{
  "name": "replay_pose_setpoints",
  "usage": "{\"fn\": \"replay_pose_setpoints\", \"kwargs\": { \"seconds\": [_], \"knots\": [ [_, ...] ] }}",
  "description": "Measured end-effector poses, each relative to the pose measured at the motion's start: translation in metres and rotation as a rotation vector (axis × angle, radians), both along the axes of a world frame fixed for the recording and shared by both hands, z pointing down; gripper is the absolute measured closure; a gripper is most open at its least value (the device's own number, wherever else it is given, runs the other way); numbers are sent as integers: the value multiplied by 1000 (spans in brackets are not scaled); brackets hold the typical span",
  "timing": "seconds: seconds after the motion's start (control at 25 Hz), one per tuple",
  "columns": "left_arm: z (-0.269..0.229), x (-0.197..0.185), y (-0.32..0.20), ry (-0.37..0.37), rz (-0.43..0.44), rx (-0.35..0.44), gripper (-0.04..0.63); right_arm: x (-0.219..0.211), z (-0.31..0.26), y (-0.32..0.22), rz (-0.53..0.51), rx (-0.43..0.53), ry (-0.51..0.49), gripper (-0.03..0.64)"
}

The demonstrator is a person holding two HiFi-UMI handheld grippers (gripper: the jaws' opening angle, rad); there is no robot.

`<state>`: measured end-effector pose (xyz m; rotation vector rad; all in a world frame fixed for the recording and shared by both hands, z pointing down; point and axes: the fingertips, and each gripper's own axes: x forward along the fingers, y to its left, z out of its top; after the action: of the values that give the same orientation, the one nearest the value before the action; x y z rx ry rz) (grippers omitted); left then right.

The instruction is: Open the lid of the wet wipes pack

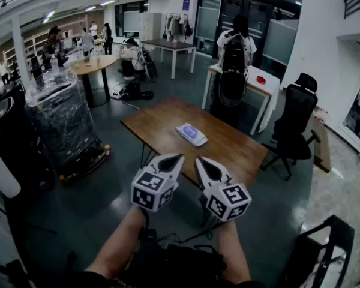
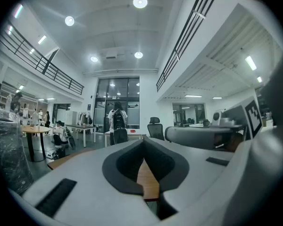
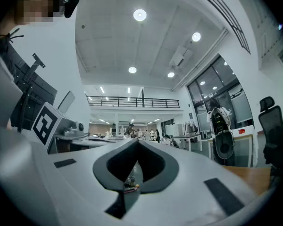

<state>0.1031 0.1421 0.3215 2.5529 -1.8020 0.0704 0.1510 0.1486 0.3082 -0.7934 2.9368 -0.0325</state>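
Observation:
The wet wipes pack [image 1: 191,134] is white with a bluish lid and lies flat near the middle of the brown wooden table [image 1: 162,122]. Both grippers hover side by side over the table's near edge, short of the pack and not touching it. My left gripper [image 1: 179,157] is shut with nothing between its jaws. My right gripper [image 1: 199,160] is also shut and empty. In the left gripper view the left gripper [image 2: 144,144] has its dark tips together, with a strip of tabletop [image 2: 147,181] below them. The right gripper [image 3: 138,144] looks level across the room; the pack is not in its view.
A black office chair [image 1: 294,125] stands right of the table. Beyond it a person with a backpack [image 1: 234,56] stands at a white table [image 1: 261,83]. A plastic-wrapped stack [image 1: 60,119] is at the left, a round table [image 1: 96,65] behind it, and a dark frame [image 1: 324,251] at the bottom right.

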Motion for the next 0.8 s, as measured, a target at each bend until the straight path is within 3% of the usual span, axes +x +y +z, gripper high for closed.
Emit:
{"fn": "replay_pose_setpoints", "kwargs": {
  "seconds": [0.8],
  "knots": [
    [13,-3,-3,6,10,-20,589,-4,8,-4,16,-11,-7,606]
  ]
}}
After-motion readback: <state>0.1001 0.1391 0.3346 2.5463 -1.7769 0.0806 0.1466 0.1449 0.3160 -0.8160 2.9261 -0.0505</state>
